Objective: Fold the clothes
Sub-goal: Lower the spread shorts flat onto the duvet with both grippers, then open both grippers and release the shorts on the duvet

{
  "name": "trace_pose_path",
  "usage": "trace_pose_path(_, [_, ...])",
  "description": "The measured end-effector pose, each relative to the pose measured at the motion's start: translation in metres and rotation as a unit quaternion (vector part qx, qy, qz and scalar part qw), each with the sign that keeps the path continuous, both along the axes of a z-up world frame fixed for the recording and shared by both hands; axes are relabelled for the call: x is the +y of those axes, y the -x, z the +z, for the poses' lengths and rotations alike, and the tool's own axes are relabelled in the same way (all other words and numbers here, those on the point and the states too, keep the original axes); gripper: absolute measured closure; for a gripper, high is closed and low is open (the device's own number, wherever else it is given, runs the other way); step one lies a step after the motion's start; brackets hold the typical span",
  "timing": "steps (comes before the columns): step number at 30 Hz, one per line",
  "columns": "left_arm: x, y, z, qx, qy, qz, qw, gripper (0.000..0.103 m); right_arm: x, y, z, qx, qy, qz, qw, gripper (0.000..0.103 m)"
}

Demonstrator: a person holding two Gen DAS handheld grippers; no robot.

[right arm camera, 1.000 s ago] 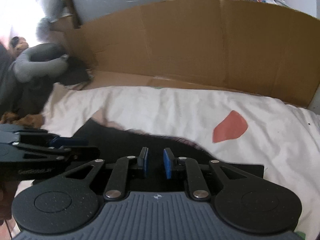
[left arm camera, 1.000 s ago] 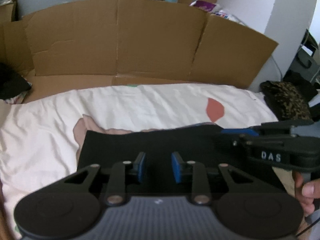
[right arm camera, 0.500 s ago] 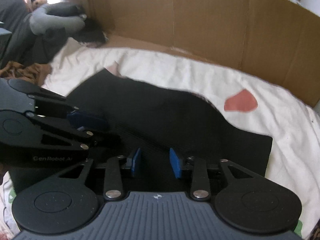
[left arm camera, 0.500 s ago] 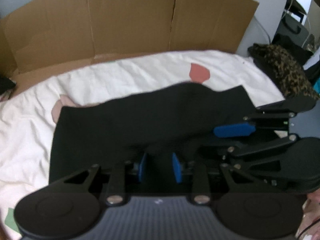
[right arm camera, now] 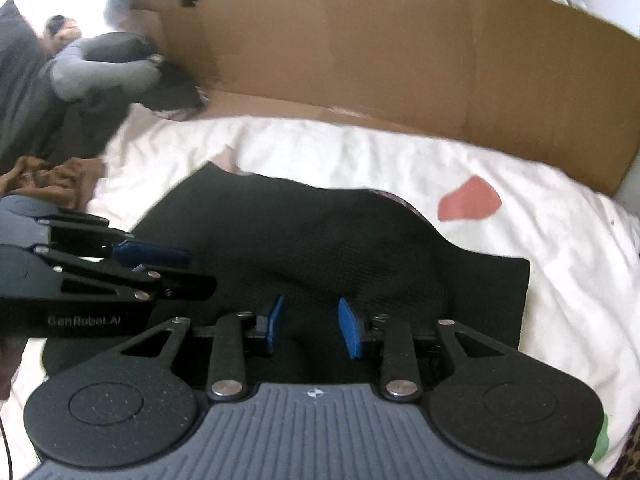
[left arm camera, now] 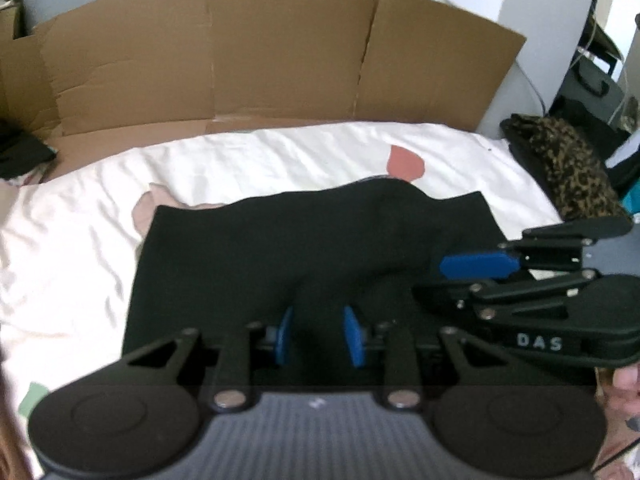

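A black garment [left arm camera: 300, 240] [right arm camera: 300, 232] lies spread on a white bedsheet [left arm camera: 80, 260] [right arm camera: 560, 280], with a raised hump along its far edge. My left gripper [left arm camera: 318, 334] is at its near edge. The blue pads stand a little apart, and black cloth rises in a ridge into the gap. My right gripper [right arm camera: 310, 326] holds the near edge the same way, just to the right. Each gripper shows side-on in the other's view: the right gripper [left arm camera: 436, 280] and the left gripper [right arm camera: 188, 268]. A person's hand [left arm camera: 626, 380] shows at the right edge.
A folded-out cardboard wall [left arm camera: 280, 60] [right arm camera: 400, 60] stands behind the bed. A leopard-print cloth [left arm camera: 572, 168] lies off the right side. Grey and dark clothes [right arm camera: 92, 68] and a brown cloth [right arm camera: 48, 176] are piled at the left. The sheet has a pink patch [left arm camera: 405, 163].
The garment's far edge went from straight to humped. Both grippers drew back toward me, so more of the garment shows. The right gripper's pads stand wider apart than a second ago.
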State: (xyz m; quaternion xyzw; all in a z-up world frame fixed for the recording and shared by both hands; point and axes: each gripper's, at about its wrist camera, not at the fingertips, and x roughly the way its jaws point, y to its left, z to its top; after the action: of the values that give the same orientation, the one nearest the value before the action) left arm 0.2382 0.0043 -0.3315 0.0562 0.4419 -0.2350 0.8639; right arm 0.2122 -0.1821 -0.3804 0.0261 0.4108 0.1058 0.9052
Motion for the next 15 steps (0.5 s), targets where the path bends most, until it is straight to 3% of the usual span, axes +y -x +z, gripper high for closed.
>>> trace_pose_path(2, [0.003, 0.005, 0.001, 0.006, 0.001, -0.002, 1.0, 0.069, 0.003, 0.007, 0.002, 0.0, -0.001, 0.008, 1.0, 0.063])
trace_pose_path(6, [0.0, 0.016, -0.007, 0.012, -0.015, -0.014, 0.9997, 0.055, 0.008, 0.019, -0.005, 0.01, 0.007, 0.024, 1.0, 0.061])
trace_pose_path(15, [0.021, 0.027, -0.022, 0.014, -0.054, -0.021, 0.9982, 0.055, 0.006, 0.043, -0.017, 0.024, 0.026, 0.048, 0.998, 0.059])
